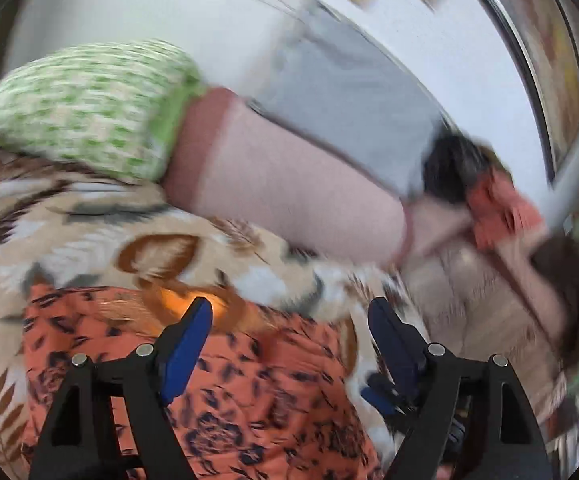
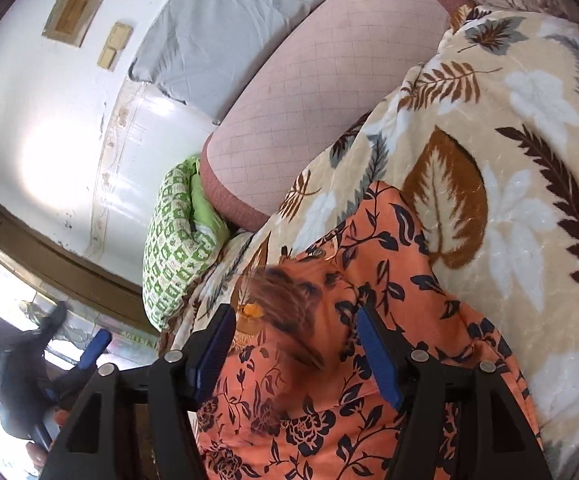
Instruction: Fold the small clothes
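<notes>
Two grippers, jaws apart (no legible writing), over orange floral garment (image 2: pixel 373 320), leaf-print blanket (image 2: pixel 521 152)

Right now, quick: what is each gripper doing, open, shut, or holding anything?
Left gripper: open, holding nothing, above the orange floral garment.
Right gripper: open, holding nothing, over the same garment.

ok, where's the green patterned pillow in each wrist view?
Left wrist: green patterned pillow upper left, blurred, against the pink bolster's end.
Right wrist: pillow left of centre, below the bolster.
Shared landmark: orange floral garment on the leaf-print blanket.
</notes>
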